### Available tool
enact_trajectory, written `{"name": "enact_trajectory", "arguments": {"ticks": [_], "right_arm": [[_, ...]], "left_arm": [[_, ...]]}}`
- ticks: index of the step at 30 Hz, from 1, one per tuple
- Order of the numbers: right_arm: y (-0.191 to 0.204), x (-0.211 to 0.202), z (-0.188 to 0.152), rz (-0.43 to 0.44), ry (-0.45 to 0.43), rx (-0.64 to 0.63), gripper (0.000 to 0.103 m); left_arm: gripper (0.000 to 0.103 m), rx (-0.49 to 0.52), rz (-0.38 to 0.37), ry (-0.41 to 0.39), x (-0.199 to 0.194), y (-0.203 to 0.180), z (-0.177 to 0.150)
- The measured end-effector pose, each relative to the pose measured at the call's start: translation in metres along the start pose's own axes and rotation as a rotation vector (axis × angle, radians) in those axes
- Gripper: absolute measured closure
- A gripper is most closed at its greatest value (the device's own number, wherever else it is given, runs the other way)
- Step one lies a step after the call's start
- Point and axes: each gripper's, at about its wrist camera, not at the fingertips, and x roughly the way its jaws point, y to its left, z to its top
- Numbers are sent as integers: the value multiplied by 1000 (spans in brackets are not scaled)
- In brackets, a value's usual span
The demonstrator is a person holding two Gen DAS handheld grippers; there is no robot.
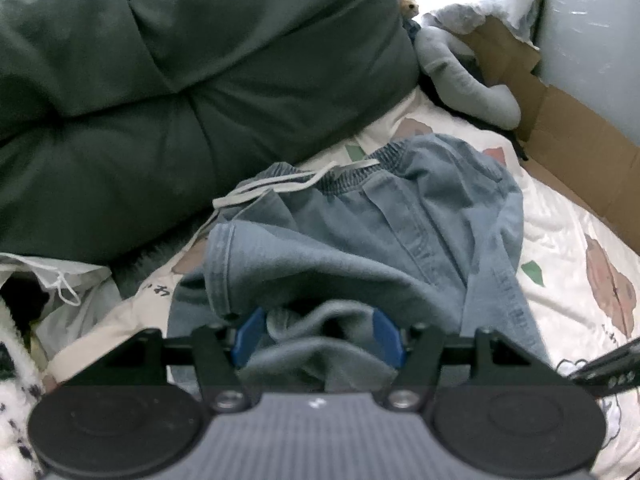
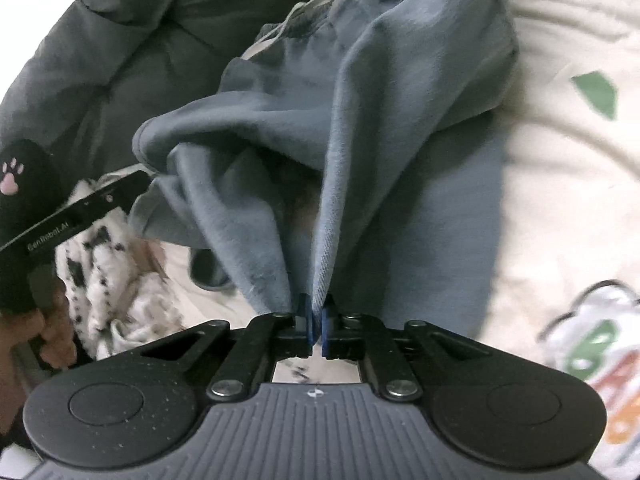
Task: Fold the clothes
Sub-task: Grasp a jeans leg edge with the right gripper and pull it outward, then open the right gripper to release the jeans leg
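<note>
Blue-grey shorts with an elastic waistband and a pale drawstring lie crumpled on a cartoon-print bed sheet. My left gripper sits at their near edge. A thick bunch of the fabric fills the gap between its blue pads, and a hem drapes over them. In the right wrist view the shorts rise in two folds into my right gripper, whose blue pads are pinched shut on a thin edge of the cloth. The left gripper's black body shows at the left there.
A dark green duvet fills the far left. A grey plush toy and flattened cardboard lie at the far right. A black-spotted white fleece and a plastic bag lie on the left. A hand holds the left gripper.
</note>
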Motion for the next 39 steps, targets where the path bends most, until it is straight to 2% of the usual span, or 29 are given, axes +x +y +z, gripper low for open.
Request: {"name": "enact_trajectory", "arguments": {"ticks": [11, 19, 23, 33, 39], "right_arm": [[-51, -54, 16, -152, -39, -20, 102], [-82, -79, 23, -204, -88, 11, 102], [-96, -95, 31, -258, -136, 21, 102], [-127, -142, 76, -391, -246, 5, 102], [-149, -164, 90, -477, -277, 16, 102]], "left_arm": [[39, -10, -15, 69, 16, -1, -20], [39, -5, -20, 128, 36, -4, -35], [38, -6, -22, 141, 40, -3, -41], [37, -13, -6, 189, 62, 4, -57], [34, -60, -54, 197, 81, -8, -60]]}}
